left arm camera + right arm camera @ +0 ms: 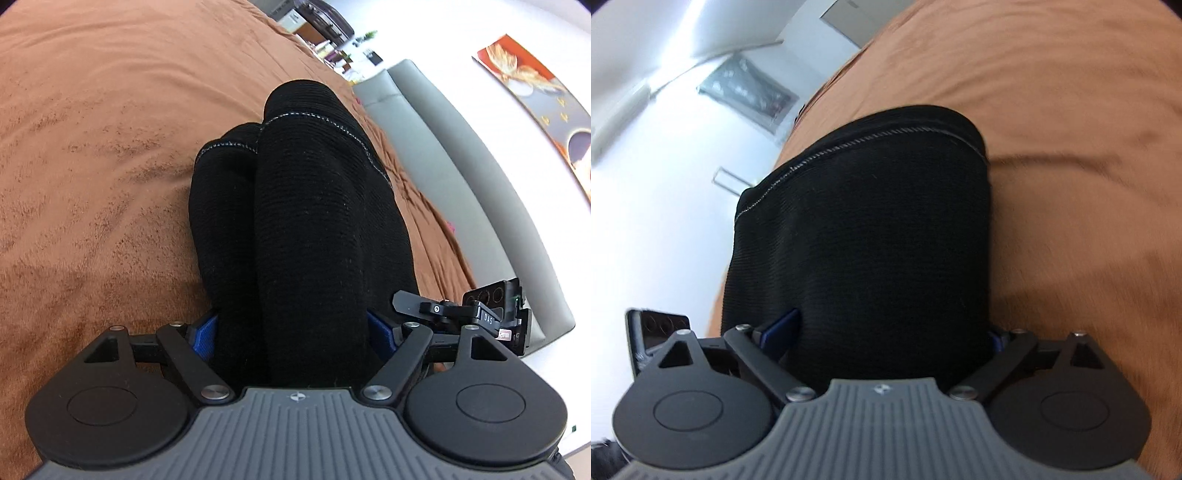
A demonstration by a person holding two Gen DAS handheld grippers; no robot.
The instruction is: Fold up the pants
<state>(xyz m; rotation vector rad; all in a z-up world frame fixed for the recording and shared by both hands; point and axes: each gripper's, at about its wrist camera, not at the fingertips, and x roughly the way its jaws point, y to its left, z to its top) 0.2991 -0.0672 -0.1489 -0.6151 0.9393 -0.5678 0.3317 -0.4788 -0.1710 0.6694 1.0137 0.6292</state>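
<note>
Black ribbed pants (295, 229) with a pale stitched seam hang from my left gripper (295, 332) over the brown bed cover. Its blue-padded fingers (203, 334) stand apart with thick bunched fabric clamped between them. In the right wrist view the same black pants (864, 236) fill the middle, held in my right gripper (894, 332), whose blue pads (781, 326) press on the fabric from both sides. The fingertips of both grippers are hidden by cloth. The right gripper's body (487, 317) shows at the right edge of the left wrist view.
A brown plush bed cover (92, 147) spreads under and behind the pants. A grey padded headboard (461, 147) and a white wall with a picture (535, 92) lie to the right. Shelves with clutter (325, 33) stand beyond the bed.
</note>
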